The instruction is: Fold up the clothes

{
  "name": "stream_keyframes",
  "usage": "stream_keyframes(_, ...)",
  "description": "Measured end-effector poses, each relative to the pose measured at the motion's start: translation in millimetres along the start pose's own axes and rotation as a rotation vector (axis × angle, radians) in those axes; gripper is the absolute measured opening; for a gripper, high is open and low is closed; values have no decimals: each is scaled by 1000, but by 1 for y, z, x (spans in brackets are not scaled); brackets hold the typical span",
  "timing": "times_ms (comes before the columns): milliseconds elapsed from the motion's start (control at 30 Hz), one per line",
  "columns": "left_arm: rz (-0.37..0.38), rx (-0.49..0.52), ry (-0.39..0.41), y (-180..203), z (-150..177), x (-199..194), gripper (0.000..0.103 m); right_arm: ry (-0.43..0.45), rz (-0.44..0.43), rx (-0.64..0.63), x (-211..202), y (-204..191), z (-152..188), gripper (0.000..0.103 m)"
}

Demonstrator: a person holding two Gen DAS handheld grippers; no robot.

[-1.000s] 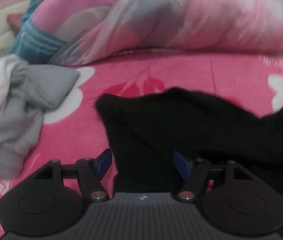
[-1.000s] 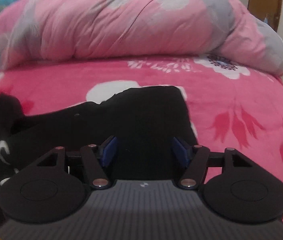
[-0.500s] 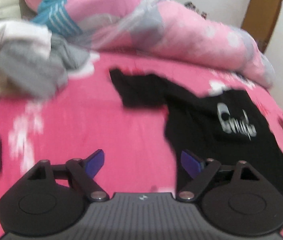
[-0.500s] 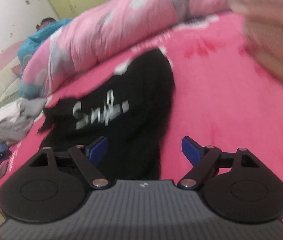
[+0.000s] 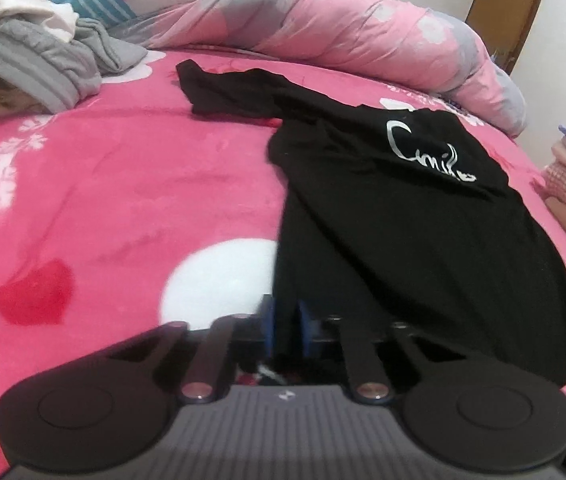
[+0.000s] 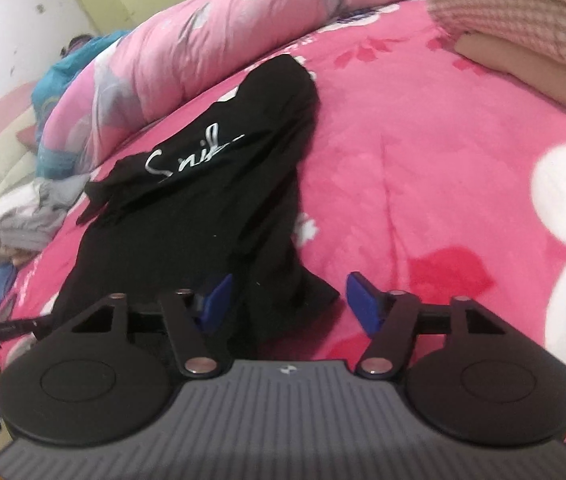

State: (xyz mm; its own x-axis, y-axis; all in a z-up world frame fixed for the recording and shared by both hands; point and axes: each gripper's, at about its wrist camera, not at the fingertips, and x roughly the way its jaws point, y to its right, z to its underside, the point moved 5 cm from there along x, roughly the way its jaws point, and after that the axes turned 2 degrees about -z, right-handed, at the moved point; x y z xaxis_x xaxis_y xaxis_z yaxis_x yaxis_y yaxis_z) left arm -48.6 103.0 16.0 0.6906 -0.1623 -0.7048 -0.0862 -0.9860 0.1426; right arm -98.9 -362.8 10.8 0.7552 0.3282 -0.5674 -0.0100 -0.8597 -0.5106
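Left tool (image 5: 285, 322): blue pads drawn close together, pinching the near hem edge of the black T-shirt (image 5: 395, 220) at its left corner.
Right tool (image 6: 289, 300): blue pads spread wide apart, gripping nothing; the shirt's near right corner lies bunched between them, closer to the left pad.
Black T-shirt: spread face up on the bed (image 5: 123, 200), hem toward the tools, collar end toward the far side; silver script lettering (image 5: 427, 152) across the chest; one sleeve (image 5: 219, 88) stretched out to the left; the right side folded or rumpled inward in the right wrist view.
Bed: covered by a pink fleece blanket with white and red flower shapes.
Far side: a rolled pink and grey duvet (image 5: 323, 28) runs along behind the shirt.
Far left: a heap of grey and white clothes (image 5: 39, 56), apart from the shirt.
Right edge: a stack of folded pink and tan textiles (image 6: 523, 36), apart from the shirt.
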Motion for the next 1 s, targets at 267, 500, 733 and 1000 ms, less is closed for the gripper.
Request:
stream_keyframes(267,-46,-64,181,-4,-7,-86,4,28,16,46,-6,8,18,33)
stream_keyframes(500,-138,-183,46,-38,50,-100,6,44,7,36,-1,19,24,32)
stream_keyframes(733,-96,-259,109,-47,54,-112,72,102,39,-2,-14,14,11,34)
stream_keyframes(1000,30,-110,181,-10,15,-99,103,200,48,-335,-28,-68,-30,35)
